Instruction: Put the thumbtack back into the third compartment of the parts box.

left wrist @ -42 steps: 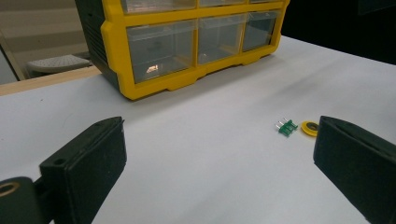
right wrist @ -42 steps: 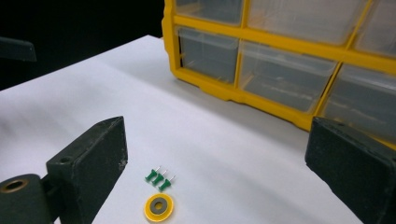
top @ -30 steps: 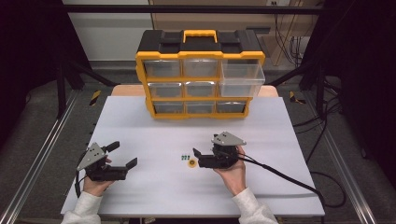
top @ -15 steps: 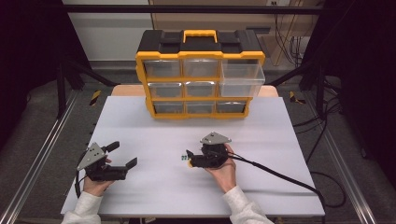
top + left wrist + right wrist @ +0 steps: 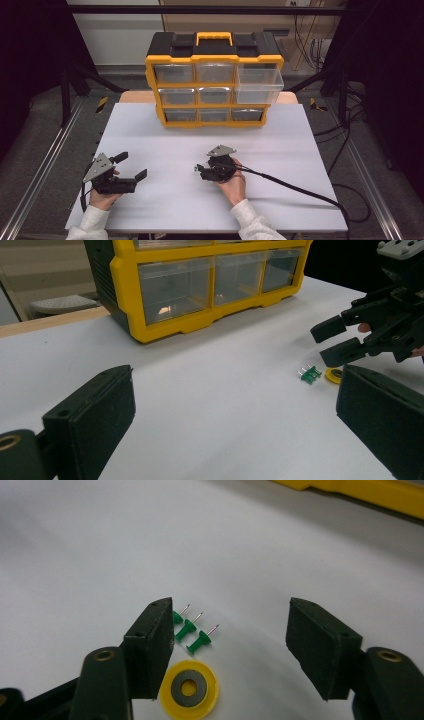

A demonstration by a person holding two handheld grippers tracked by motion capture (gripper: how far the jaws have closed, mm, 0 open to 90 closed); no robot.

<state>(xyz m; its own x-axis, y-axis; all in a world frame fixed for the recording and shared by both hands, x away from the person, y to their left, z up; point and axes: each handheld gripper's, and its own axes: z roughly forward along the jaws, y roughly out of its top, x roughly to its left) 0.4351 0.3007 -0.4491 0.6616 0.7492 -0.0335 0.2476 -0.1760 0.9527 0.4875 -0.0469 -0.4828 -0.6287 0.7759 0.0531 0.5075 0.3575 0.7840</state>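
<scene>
Three green push pins [image 5: 192, 630] lie side by side on the white table [image 5: 300, 135], with a yellow disc [image 5: 190, 688] holding a grey ring just beside them. My right gripper [image 5: 230, 625] is low over the table with the pins and the disc between its jaws. The jaws have just been closing; one pad sits right against the pins, the other stands well off, so nothing is gripped. From the left gripper view, the pins [image 5: 310, 374] and disc [image 5: 334, 375] lie under the right gripper [image 5: 331, 342]. My left gripper [image 5: 132, 165] rests open at the near left with nothing in it.
A yellow and black drawer cabinet [image 5: 214, 80] stands at the table's far edge, its top right clear drawer [image 5: 260, 82] pulled out. The right gripper's cable [image 5: 300, 187] trails off to the right across the table. Bare table lies between the two grippers.
My right gripper has moved left and down over the pins and the disc, and its jaws have narrowed. The left gripper has stayed where it was.
</scene>
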